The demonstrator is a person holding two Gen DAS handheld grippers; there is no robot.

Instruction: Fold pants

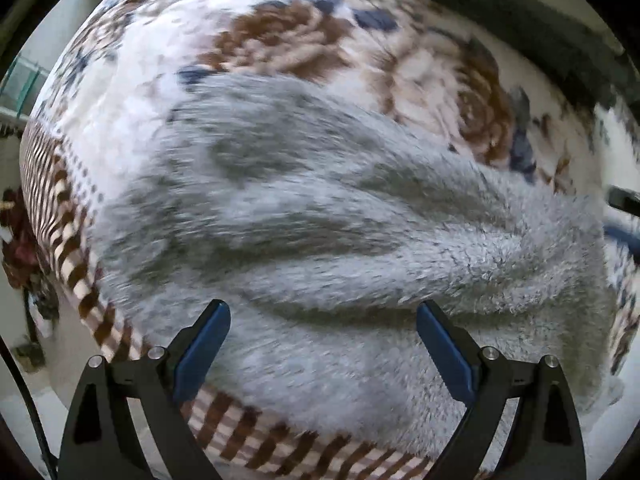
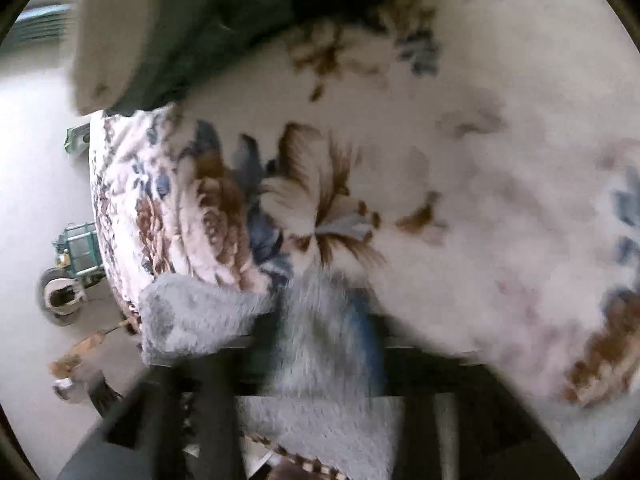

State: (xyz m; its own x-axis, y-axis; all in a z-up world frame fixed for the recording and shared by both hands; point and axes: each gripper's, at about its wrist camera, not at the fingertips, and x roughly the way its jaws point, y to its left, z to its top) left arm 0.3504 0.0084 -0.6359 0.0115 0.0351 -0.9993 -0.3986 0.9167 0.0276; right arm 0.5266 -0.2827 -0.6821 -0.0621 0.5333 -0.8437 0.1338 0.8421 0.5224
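Left gripper wide open, empty, over grey pants; right gripper clamps pants fabric.

Pants: grey fleece, shaggy, matt. Blanket: plush floral cloth, soft nap, woven check border. Left gripper: matt black plastic, blue pads, bright metal pins.

Soft daylight, heavy motion blur, fisheye warping, dark vignetted corners

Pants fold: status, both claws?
Left claw open over grey fleece pants. Right claw shut on pants, blurred. Floral blanket beneath; nothing in way.
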